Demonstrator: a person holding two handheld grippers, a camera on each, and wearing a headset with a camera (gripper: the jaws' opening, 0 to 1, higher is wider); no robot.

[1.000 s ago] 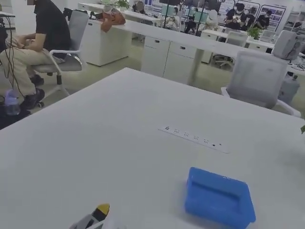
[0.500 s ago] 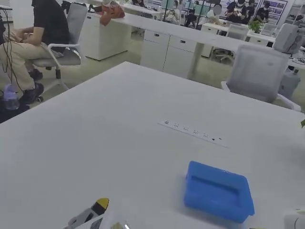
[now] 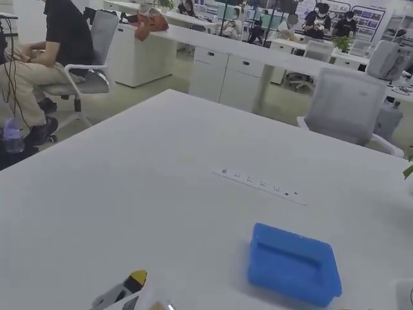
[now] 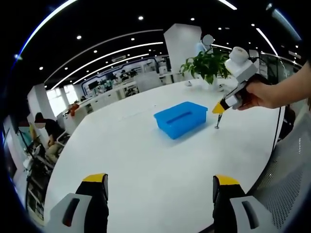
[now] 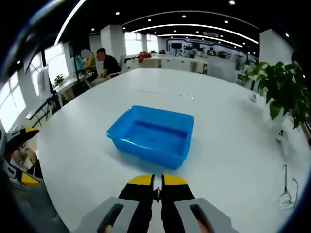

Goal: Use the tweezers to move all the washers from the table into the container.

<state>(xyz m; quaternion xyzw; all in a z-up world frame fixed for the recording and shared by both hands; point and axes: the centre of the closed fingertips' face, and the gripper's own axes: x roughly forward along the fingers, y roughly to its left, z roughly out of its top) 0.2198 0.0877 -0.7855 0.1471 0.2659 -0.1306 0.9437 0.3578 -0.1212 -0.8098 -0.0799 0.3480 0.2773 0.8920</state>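
Tweezers (image 5: pixel 157 192) — pinched between the closed jaws of the right claw (image 5: pixel 157 180), long axis in line with the claw, tips angled down at the bench (image 3: pixel 129 194). Blue container (image 5: pixel 150 133) straight ahead of that claw, near. Washers too small to make out. Left claw (image 4: pixel 160 182) — agape, empty, farther from the container.

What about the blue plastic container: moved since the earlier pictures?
No. The blue plastic container keeps its offset from the white socket strip; the camera shifted.

Right tool (image 5: pixel 157 181) newly at head view's lower-right edge
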